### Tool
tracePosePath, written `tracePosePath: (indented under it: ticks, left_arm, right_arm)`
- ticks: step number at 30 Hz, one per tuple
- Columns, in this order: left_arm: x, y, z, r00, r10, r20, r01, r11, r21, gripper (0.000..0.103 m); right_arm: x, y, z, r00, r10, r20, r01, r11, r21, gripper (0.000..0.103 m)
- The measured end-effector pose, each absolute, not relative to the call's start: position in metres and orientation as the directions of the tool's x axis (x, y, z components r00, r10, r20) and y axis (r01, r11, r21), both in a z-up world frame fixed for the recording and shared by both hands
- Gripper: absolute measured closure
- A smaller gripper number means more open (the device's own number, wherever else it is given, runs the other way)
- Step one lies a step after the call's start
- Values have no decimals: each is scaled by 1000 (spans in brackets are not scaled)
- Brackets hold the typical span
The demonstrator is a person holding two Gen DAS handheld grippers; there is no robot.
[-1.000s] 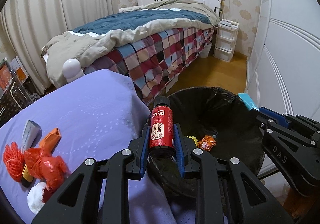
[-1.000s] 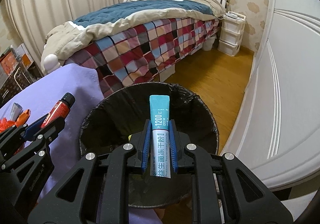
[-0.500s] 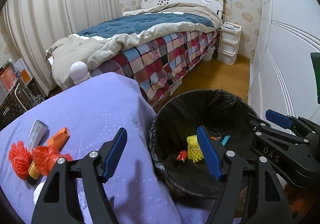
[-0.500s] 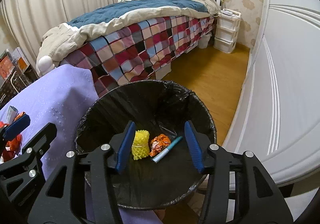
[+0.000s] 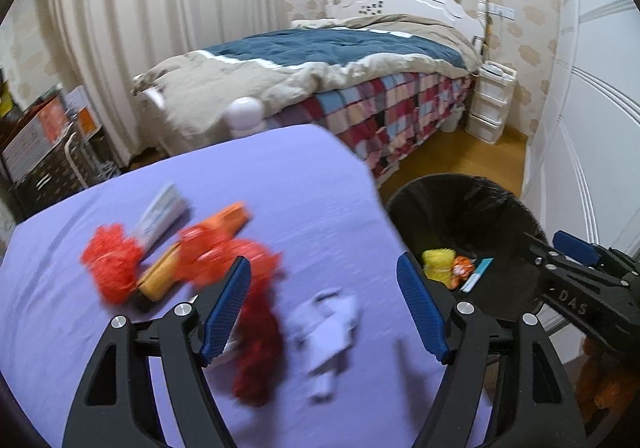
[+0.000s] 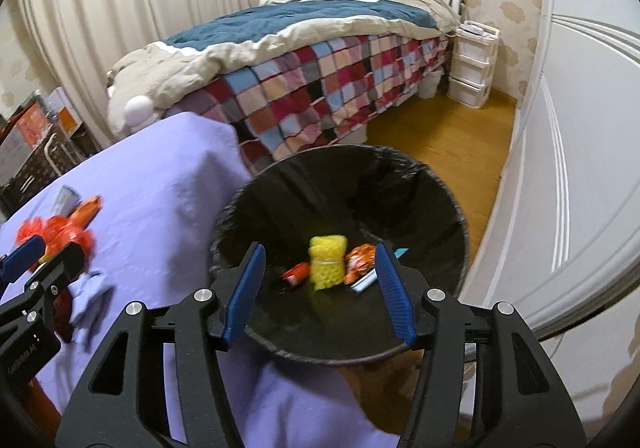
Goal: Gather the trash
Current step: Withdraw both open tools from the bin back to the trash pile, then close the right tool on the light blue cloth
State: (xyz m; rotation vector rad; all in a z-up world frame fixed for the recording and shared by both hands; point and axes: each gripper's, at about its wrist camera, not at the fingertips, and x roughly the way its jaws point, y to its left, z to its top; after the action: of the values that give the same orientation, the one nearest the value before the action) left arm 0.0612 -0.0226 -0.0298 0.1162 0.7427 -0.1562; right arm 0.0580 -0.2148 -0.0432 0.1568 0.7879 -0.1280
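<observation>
My left gripper [image 5: 324,284] is open and empty above the purple-covered table [image 5: 300,184]. Below it lie a crumpled white tissue [image 5: 328,332], a dark red net [image 5: 256,344], orange-red net balls [image 5: 112,264], an orange packet [image 5: 234,214] and a white tube [image 5: 162,212]. My right gripper [image 6: 320,272] is open and empty over the black-lined bin [image 6: 440,204]. The bin holds a yellow foam net [image 6: 326,262], the red bottle [image 6: 296,274], an orange wrapper [image 6: 358,262] and the blue sachet [image 6: 370,280].
A bed with a plaid cover [image 6: 320,72] stands behind the table and bin. White wardrobe doors [image 6: 580,128] run along the right. White drawers [image 6: 470,68] stand by the bed head. Shelves with boxes [image 5: 44,152] are at the left.
Both grippers opened and dropped the red bottle and the blue sachet into the bin. The left gripper then swung left over the table's trash. The right gripper stays above the bin.
</observation>
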Motion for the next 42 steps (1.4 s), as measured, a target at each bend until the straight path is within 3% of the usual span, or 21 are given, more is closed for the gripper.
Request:
tracePosePath:
  ticks: [21, 31, 42]
  left_arm:
    - [19, 96, -33, 733, 50, -679, -28, 999, 43, 30]
    - [11, 126, -40, 723, 64, -688, -72, 997, 18, 30]
    - [15, 128, -49, 707, 62, -705, -73, 997, 14, 30]
  right_arm:
    - [41, -79, -35, 681, 125, -722, -108, 992, 69, 48]
    - [51, -47, -52, 642, 111, -759, -138, 990, 29, 48]
    - [57, -49, -58, 620, 118, -776, -149, 988, 31, 79]
